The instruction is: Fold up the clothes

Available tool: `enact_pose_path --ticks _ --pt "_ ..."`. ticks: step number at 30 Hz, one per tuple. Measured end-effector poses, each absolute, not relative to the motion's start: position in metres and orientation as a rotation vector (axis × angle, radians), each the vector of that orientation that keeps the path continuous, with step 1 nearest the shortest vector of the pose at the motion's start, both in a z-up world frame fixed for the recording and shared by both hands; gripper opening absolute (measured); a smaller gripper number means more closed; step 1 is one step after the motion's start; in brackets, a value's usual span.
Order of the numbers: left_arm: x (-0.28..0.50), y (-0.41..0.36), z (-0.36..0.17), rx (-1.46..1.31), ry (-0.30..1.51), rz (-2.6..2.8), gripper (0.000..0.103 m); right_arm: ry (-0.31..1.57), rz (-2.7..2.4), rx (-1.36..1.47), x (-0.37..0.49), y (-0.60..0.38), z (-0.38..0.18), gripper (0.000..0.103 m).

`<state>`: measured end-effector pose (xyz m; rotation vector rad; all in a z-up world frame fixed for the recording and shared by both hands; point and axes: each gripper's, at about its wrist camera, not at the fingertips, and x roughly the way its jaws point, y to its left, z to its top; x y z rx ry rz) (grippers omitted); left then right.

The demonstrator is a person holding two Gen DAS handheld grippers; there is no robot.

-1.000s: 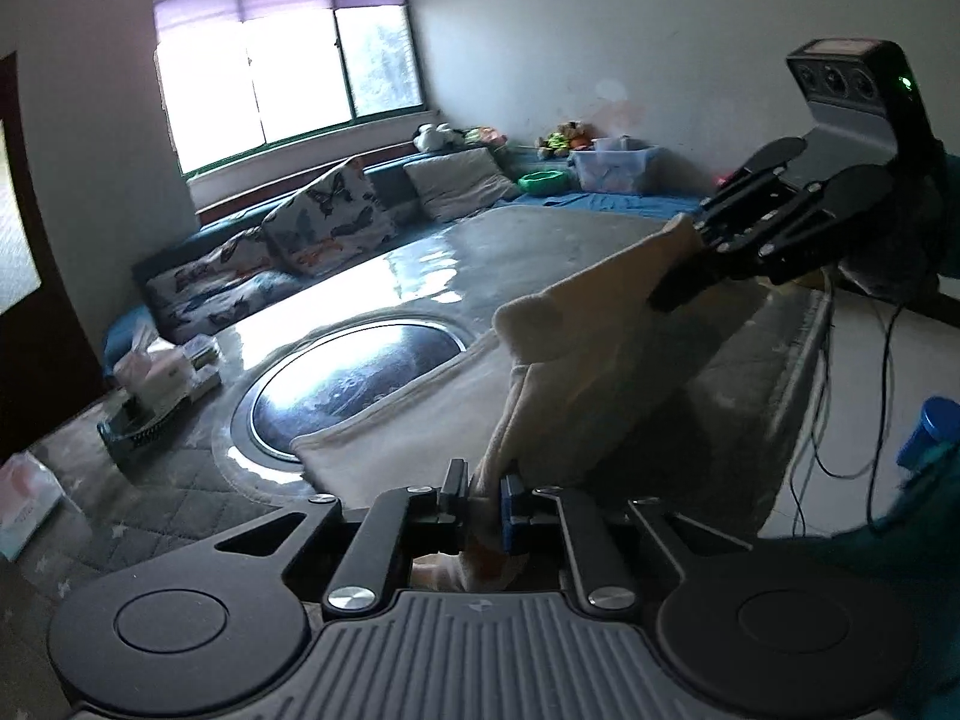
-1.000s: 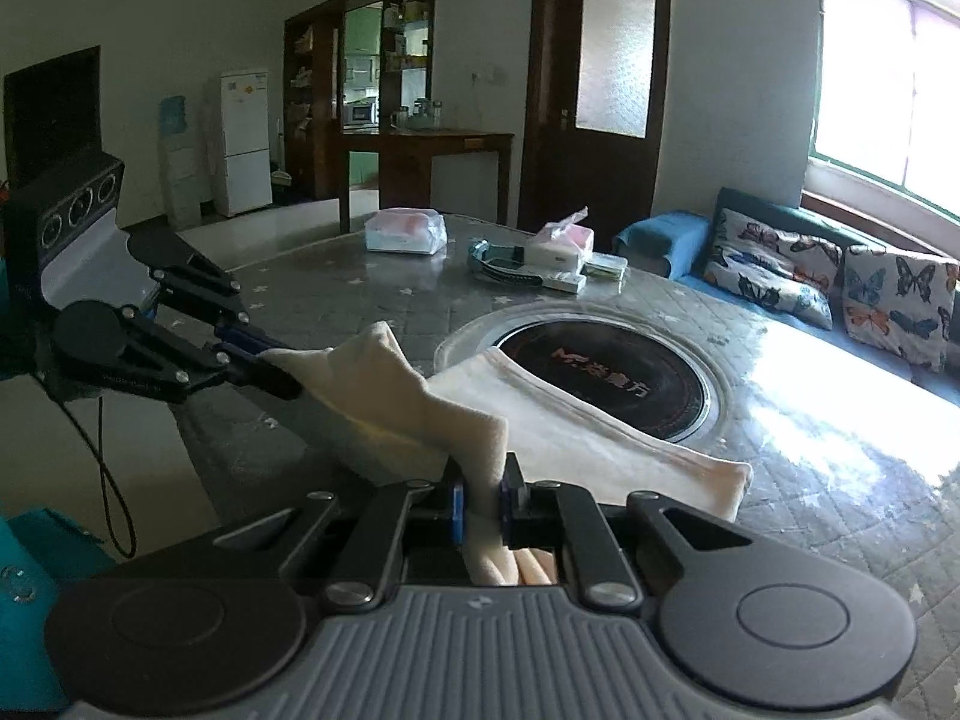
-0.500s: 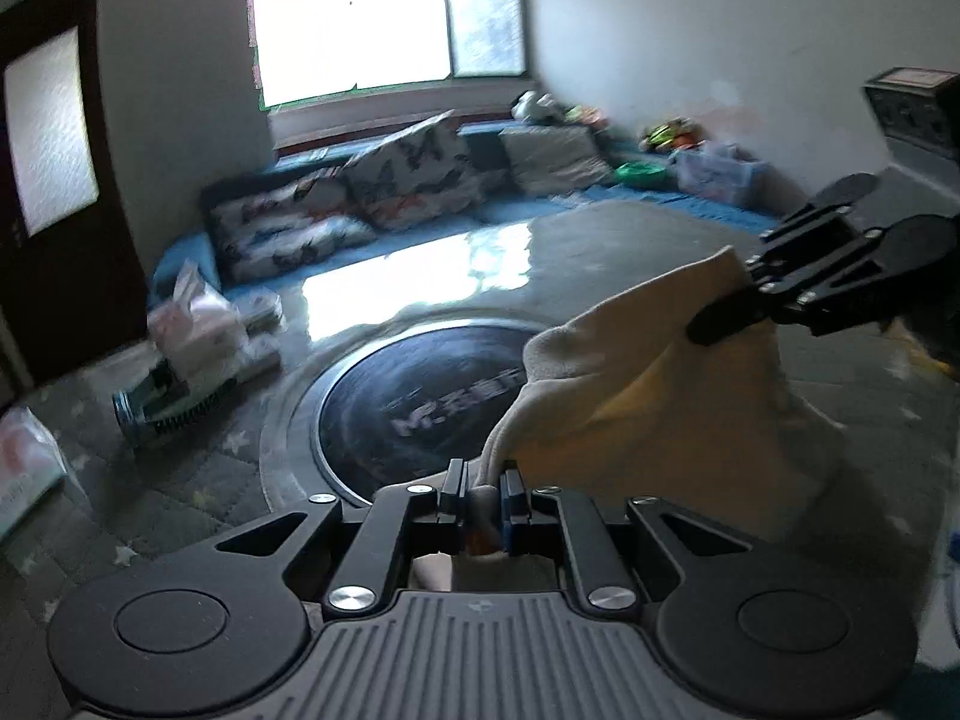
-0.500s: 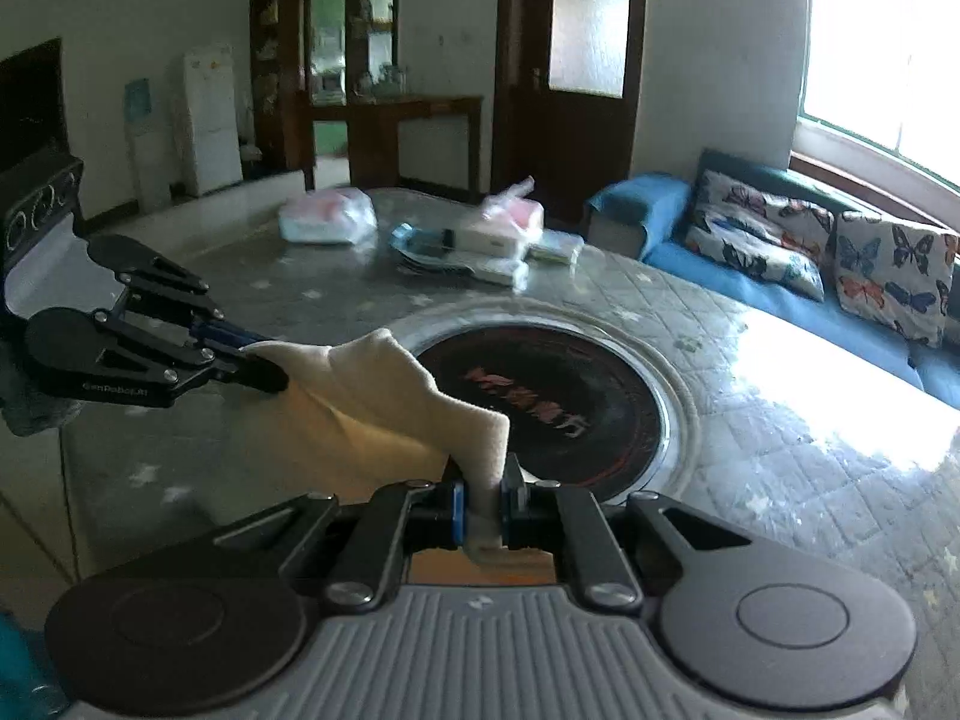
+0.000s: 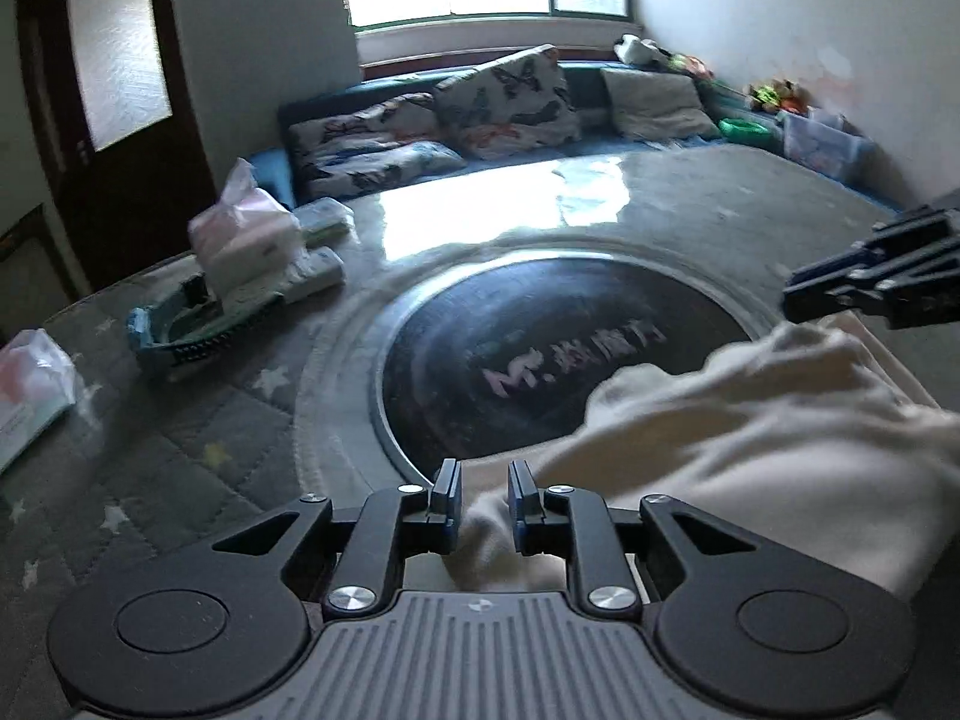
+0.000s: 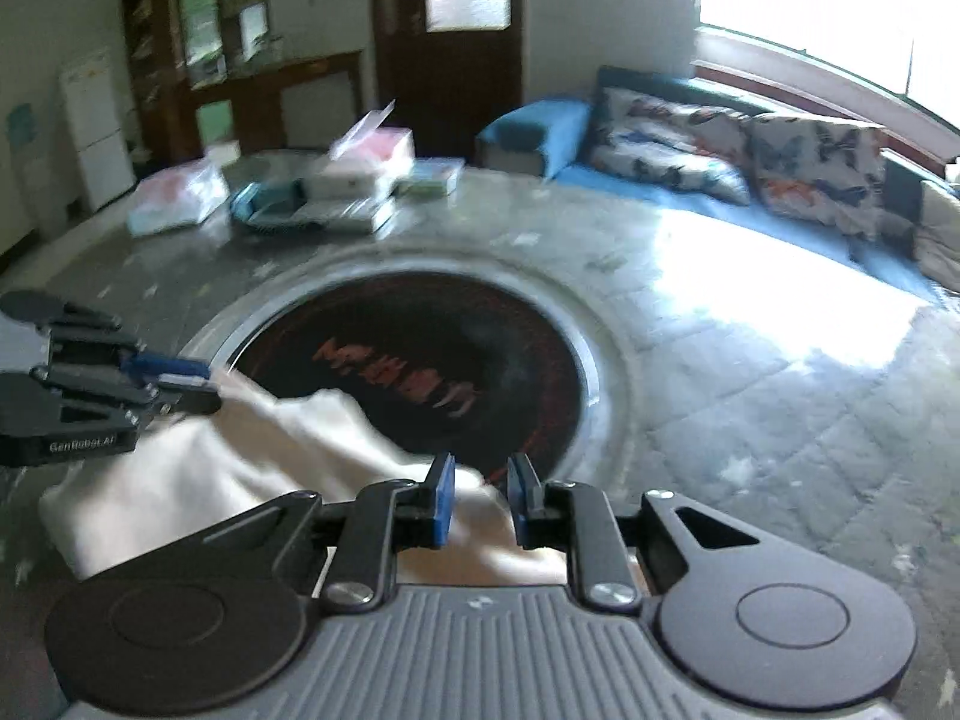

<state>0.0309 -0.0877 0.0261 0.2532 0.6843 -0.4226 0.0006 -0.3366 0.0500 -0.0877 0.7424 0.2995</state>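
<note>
The left gripper (image 5: 483, 498) is seen with its blue-padded jaws parted, a bunched end of the cream cloth (image 5: 750, 420) lying loosely in the gap between them without being pinched. On that gripper's black side plate, as seen from the right wrist view, white lettering is printed that appears to read "GenRobot.AI", though it is small and blurred. The right gripper (image 6: 478, 501) is likewise held with its jaws apart, cloth lying between and below its fingers. The cloth is soft, thick and fleecy in texture, and it is draped in rumpled folds on the table (image 5: 198, 450) between the two tools, partly overlapping the round black glass insert (image 5: 510, 360). Pale lettering is printed across that insert; it is smeared by motion and only something like "MF." followed by characters can be made out. The insert is ringed by a polished metal band, and the table surface is patterned in grey stone-like tiles with small stars. At the left of the table, a soft plastic tissue pack (image 5: 246, 240) is stacked on flat boxes, beside a teal tray (image 5: 180, 330). A blue sofa (image 6: 540, 132) with butterfly-print cushions (image 6: 810, 162) is set under the bright window.
</note>
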Motion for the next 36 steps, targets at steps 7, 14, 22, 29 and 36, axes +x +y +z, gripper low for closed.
enact_pose_path --ticks 7,14,22,29,36 --pt "0.027 -0.102 0.044 0.165 0.693 -0.491 0.019 0.772 0.347 -0.08 0.004 -0.326 0.046 0.018" --pt "0.041 -0.13 0.029 0.132 0.782 -0.52 0.019 0.826 0.367 -0.11 0.017 -0.308 0.027 0.018" --pt "0.044 -0.134 0.022 0.129 0.789 -0.501 0.019 0.78 0.327 -0.084 0.0 -0.338 0.048 0.018" --pt "0.037 -0.136 0.021 0.149 0.77 -0.488 0.022 0.783 0.29 -0.056 -0.037 -0.374 0.062 0.018" --pt "0.031 -0.14 0.018 0.148 0.759 -0.466 0.037 0.821 0.288 -0.045 -0.062 -0.378 0.042 0.018"
